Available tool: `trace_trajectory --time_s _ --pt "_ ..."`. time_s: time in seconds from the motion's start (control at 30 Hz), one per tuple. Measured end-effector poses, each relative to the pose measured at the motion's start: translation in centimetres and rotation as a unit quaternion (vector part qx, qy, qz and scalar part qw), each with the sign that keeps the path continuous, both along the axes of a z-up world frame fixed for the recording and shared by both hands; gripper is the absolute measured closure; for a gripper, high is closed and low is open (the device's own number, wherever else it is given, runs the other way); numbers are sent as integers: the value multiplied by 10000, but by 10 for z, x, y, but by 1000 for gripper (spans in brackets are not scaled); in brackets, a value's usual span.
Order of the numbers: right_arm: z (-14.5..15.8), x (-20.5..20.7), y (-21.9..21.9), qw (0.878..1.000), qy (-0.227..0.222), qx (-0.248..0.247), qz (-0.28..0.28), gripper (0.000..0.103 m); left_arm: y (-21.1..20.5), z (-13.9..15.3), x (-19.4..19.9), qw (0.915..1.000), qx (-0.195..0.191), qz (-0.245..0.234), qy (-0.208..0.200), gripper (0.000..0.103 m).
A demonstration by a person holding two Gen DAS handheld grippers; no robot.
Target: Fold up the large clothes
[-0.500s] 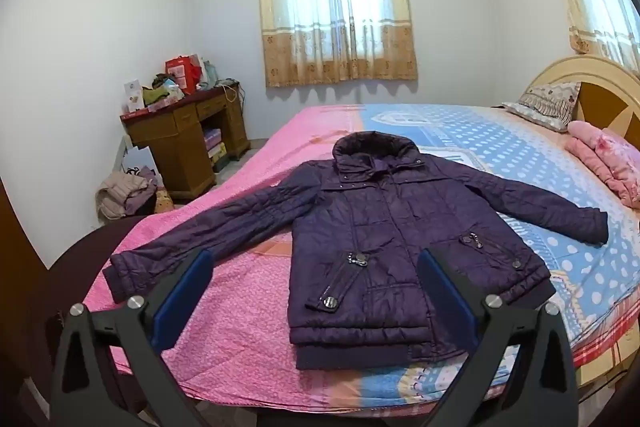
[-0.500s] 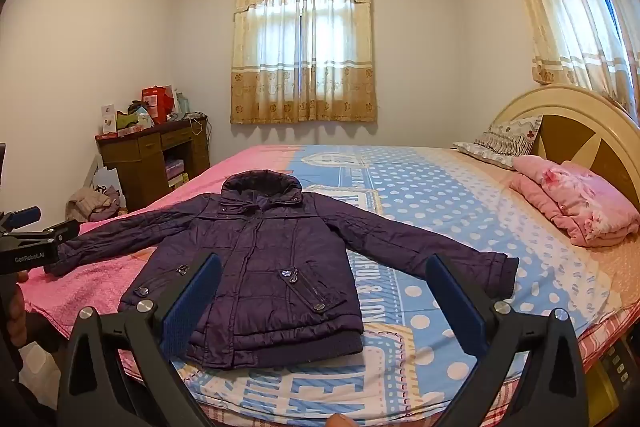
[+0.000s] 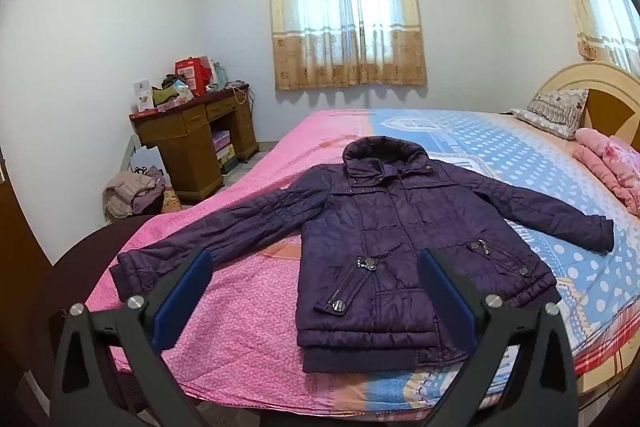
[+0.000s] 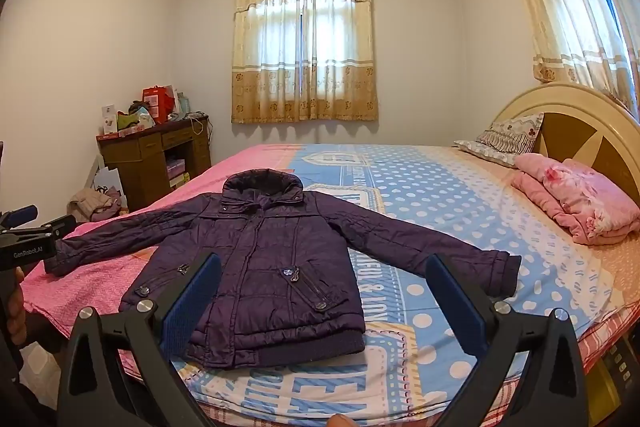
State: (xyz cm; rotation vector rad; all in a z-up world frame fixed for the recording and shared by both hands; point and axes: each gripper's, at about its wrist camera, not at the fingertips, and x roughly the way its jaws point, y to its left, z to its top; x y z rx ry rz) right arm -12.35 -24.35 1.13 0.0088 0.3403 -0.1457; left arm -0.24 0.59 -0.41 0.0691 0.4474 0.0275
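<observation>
A dark purple padded jacket (image 3: pixel 384 227) lies front-up on the bed (image 3: pixel 248 307) near its foot, hood towards the window and both sleeves spread sideways. The hem faces me. My left gripper (image 3: pixel 315 263) is open in front of the hem's left half, above the bed edge, with nothing between its blue pads. In the right wrist view the jacket (image 4: pixel 264 259) lies left of centre. My right gripper (image 4: pixel 324 263) is open before the hem's right side, also holding nothing. The left gripper's fingers (image 4: pixel 24 214) show at that view's left edge, beside the left cuff.
Folded pink bedding (image 4: pixel 580 203) and a patterned pillow (image 4: pixel 504 139) lie by the headboard on the right. A wooden desk (image 3: pixel 192 143) with clutter stands at the far left wall, a heap of clothes (image 3: pixel 132 193) on the floor beside it. A dark round seat (image 3: pixel 80 267) sits near the bed's left corner.
</observation>
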Motion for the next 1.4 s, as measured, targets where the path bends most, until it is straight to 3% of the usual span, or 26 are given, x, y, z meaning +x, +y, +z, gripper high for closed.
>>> trace_trajectory --time_s 1.4 --pt "-11 8 -1 9999 117 69 51 1 7 4 3 9999 -107 81 39 0"
